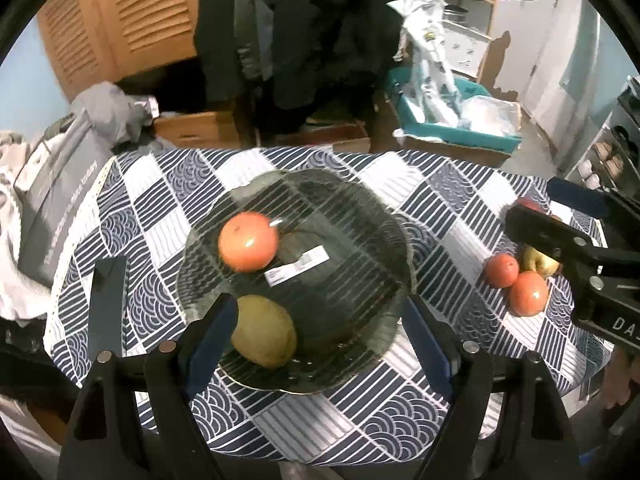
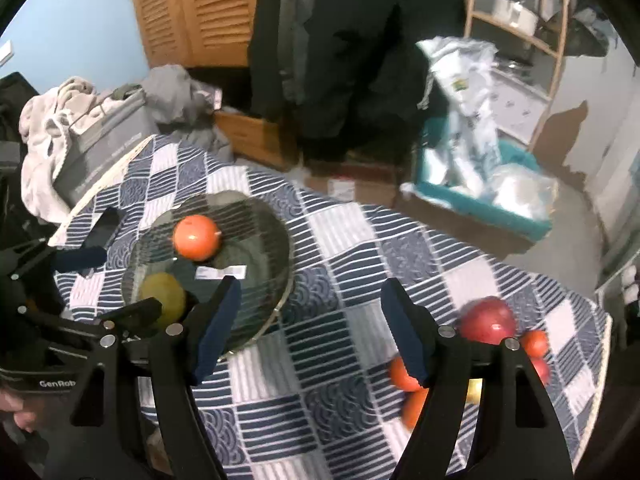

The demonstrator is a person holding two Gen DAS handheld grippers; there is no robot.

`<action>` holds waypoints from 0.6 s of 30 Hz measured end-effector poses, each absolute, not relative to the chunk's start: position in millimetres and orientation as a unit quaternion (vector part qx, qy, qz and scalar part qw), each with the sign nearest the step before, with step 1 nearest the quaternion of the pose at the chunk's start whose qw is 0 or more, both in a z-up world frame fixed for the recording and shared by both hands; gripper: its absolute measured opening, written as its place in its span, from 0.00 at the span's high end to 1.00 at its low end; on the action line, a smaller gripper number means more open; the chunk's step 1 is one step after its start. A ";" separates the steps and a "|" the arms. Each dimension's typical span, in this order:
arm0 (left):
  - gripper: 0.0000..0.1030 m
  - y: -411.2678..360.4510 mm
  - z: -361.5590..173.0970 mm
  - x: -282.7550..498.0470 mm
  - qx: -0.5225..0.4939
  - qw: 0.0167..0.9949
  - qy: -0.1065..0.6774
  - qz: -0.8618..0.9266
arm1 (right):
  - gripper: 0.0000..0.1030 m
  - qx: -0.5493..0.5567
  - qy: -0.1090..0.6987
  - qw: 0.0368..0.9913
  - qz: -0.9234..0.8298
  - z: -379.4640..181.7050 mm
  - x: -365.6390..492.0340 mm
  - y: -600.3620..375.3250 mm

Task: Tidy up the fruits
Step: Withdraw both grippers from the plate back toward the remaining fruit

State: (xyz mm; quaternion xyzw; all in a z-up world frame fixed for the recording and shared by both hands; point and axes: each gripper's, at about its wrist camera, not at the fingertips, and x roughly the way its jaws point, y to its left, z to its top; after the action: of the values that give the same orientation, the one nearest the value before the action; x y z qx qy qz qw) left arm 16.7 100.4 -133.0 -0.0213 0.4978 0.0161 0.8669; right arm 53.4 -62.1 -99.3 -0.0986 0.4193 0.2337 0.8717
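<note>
A ribbed glass plate (image 1: 360, 216) sits on the checked tablecloth and holds an orange-red fruit (image 1: 248, 241) and a yellow-green pear (image 1: 266, 330). My left gripper (image 1: 320, 320) is open over the plate's near side, empty. The plate (image 2: 264, 240), the orange-red fruit (image 2: 197, 237) and the pear (image 2: 164, 296) also show in the right wrist view. My right gripper (image 2: 312, 316) is open and empty above the cloth, between the plate and a fruit pile: a red apple (image 2: 488, 318) and small orange fruits (image 2: 402, 374). The pile shows in the left view too (image 1: 516, 280).
The table's far edge (image 1: 280, 152) borders cardboard boxes, a teal bin (image 1: 452, 128) with plastic bags and a grey bag (image 1: 52, 192) at the left. A person in dark clothes stands behind the table. A white label (image 1: 298, 266) lies under the plate.
</note>
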 end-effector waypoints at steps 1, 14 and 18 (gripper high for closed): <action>0.17 98.1 -131.4 17.1 -0.020 0.868 0.496 0.014 | 0.28 -0.098 0.417 0.874 0.230 -96.6 52.3 -66.2; 0.17 49.8 -106.0 22.2 -0.013 0.881 0.472 -0.024 | 0.23 -0.080 0.380 0.905 0.173 -64.9 35.0 -135.1; 0.17 32.6 -100.2 24.5 -0.010 0.884 0.467 -0.036 | 0.21 -0.068 0.375 0.912 0.153 -60.3 31.4 -158.2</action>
State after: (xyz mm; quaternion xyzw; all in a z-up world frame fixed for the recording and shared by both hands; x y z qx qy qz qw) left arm 24.5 32.6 -100.2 -0.0097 0.4669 -0.0359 0.8835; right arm 31.4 -158.2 -60.3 -0.0682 0.3751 0.1530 0.9117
